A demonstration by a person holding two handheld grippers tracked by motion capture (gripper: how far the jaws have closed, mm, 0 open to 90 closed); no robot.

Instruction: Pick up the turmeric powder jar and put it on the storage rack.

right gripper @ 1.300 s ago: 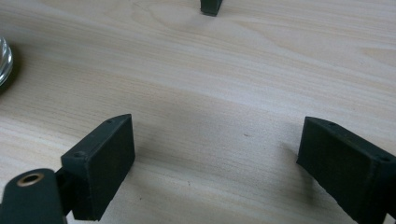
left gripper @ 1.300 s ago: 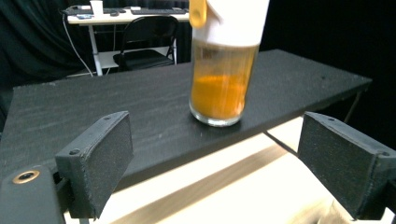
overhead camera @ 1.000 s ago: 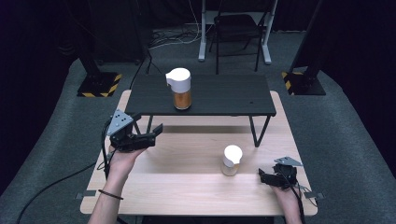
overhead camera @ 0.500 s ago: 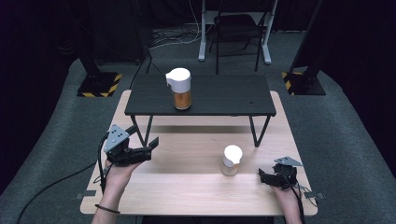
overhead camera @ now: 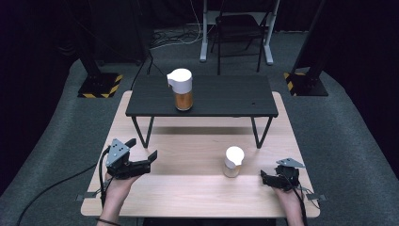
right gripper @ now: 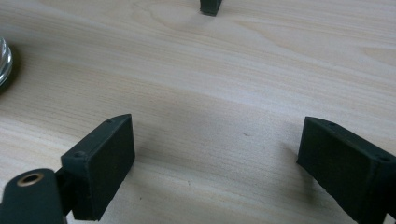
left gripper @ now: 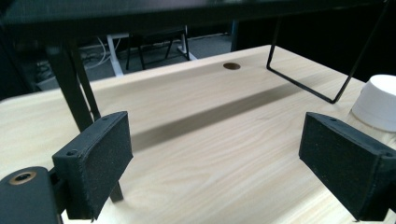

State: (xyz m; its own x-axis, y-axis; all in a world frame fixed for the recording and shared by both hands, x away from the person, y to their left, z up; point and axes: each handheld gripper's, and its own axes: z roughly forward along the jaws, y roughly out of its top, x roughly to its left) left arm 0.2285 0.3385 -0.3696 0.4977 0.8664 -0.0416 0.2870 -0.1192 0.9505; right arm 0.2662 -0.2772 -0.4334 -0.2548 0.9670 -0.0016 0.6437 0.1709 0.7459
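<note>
Both grippers are released and hold nothing: the left gripper (overhead camera: 149, 157) shows bare wood between wide-apart jaws in its own view, and so does the right gripper (overhead camera: 264, 177). The likely work is the small jar (overhead camera: 233, 161), white lid, amber contents, standing upright on the table (overhead camera: 188, 197) between the 2 grippers, nearer the right one. In the left gripper view its lid (left gripper: 377, 101) sits at the far right edge, outside the jaw line; in the right gripper view just a glass edge (right gripper: 3, 58) shows at far left. A 2nd, bigger jar (overhead camera: 181, 89) stands on the black shelf (overhead camera: 226, 96), well apart from both hands. My read: the step is the approach, nothing is touched yet. To do it well, pick 1 gripper and swing it until the jar sits centred between the pads (left gripper: 100, 161), not off to a side. Come in level and low so the pads land on the glass body under the lid, not on the lid itself. Close squarely, both pads meeting at once, or the jar may tip or skid on the smooth wood. Mind the shelf leg (left gripper: 70, 79) close by the left jaws.
</note>
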